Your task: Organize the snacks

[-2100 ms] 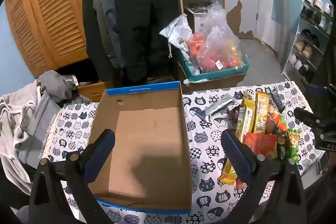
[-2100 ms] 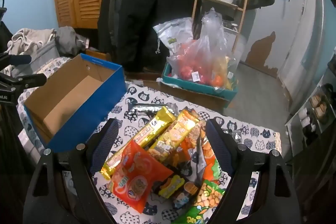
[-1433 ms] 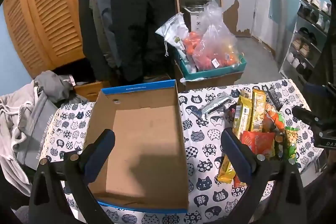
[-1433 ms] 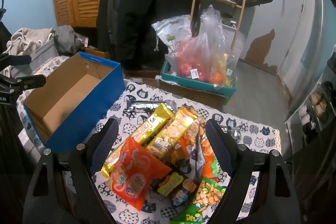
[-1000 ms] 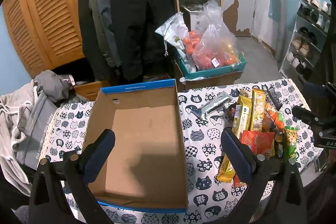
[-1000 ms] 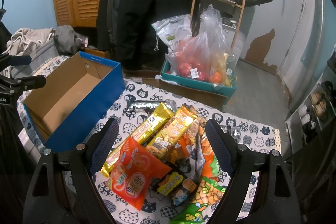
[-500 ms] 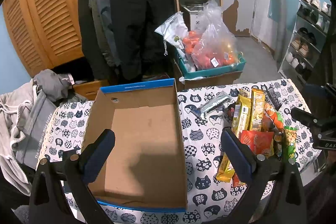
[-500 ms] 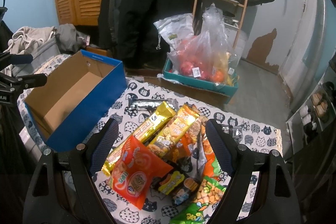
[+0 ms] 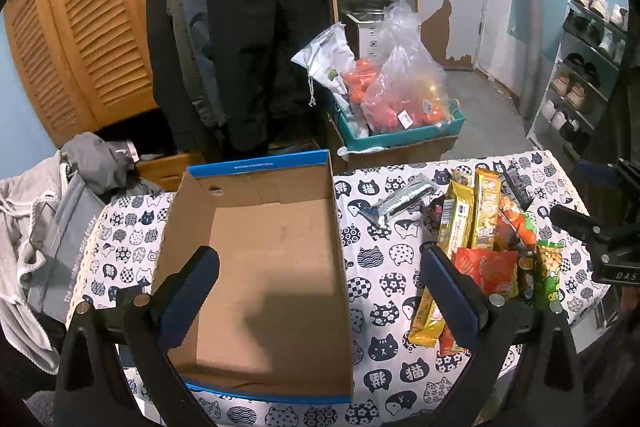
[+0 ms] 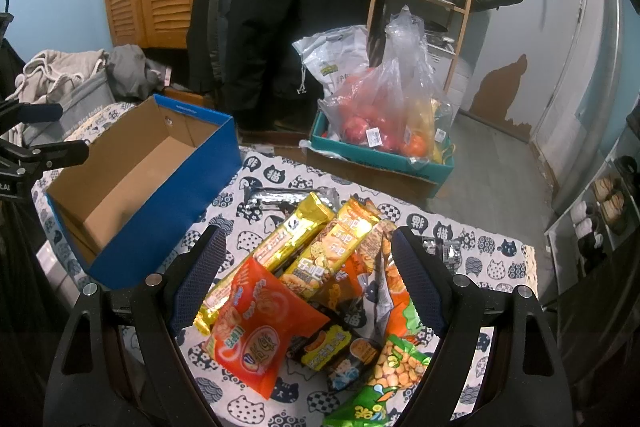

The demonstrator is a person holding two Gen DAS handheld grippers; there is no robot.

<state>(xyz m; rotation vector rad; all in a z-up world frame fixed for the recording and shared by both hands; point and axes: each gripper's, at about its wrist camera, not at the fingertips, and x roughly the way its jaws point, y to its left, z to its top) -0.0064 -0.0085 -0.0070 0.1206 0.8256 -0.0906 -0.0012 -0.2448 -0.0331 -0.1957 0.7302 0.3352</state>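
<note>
In the left wrist view the left gripper fills the lower part of the frame with its two fingers spread wide apart and nothing between them, hanging over the open cardboard box with blue outer walls, which sits at centre frame on the cat-print tabletop; only bare cardboard shows inside the box. To the right of the box in that view lies the pile of snacks, apart from the box wall, with a silver-and-black wrapped bar lying alone between the box and the pile. At the right edge of the same frame the other gripper shows as dark metal beside the snacks. In the right wrist view the right gripper sits low in the frame, its fingers likewise wide apart and empty, poised above the snack heap: a red-orange packet lies lowest and nearest, two long gold packets angle up toward the middle of the frame, and a green packet of peas lies at lower right. The box is at the left of this frame, well clear of the gripper. Beyond the tabletop, in the upper middle, a teal tray holds clear bags of fruit, with dark coats hanging behind
</note>
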